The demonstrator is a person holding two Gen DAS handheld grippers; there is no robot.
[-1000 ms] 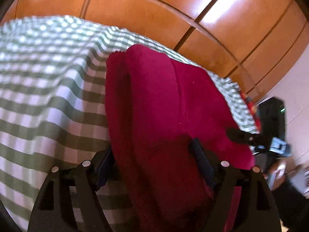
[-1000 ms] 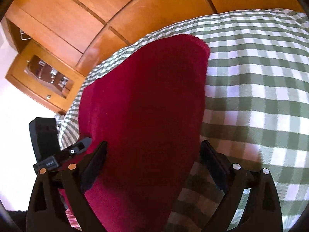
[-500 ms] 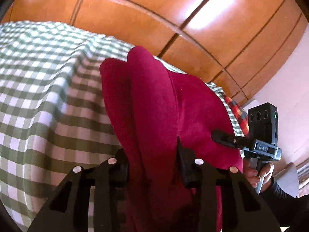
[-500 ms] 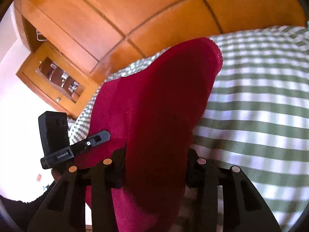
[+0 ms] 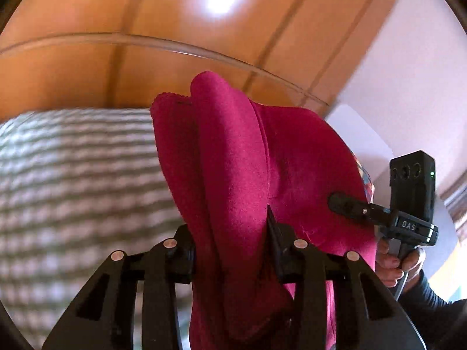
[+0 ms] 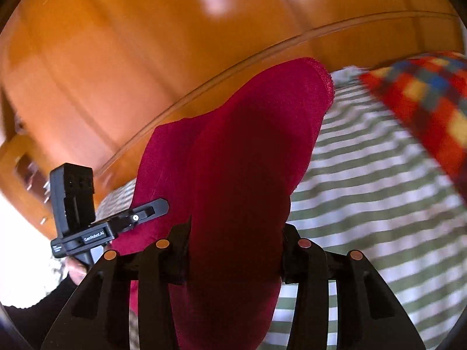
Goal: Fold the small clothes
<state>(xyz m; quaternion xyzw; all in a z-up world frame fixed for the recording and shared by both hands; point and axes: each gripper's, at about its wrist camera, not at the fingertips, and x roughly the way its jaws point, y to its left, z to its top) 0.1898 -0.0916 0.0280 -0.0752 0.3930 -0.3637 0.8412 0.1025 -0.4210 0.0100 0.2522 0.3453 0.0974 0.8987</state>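
Both grippers held one crimson garment [image 5: 233, 157]: the left gripper [image 5: 230, 250] and right gripper [image 6: 233, 250] each clamped bunched fabric between their pads, above green-checked bedding [image 6: 364, 204].

warm daylight fills the room and throws soft white glare patches on the glossy wooden wardrobe [image 5: 116, 14], blown out near the top in both views. the green checked bedspread [image 5: 73, 189] smears into streaks from motion blur, and the patchwork blanket [image 6: 423, 96] is blurred too. the red garment [image 5: 233, 175] stays sharp but dark in its shaded folds. fisheye bending curves the panel lines, with black vignetting at the corners.
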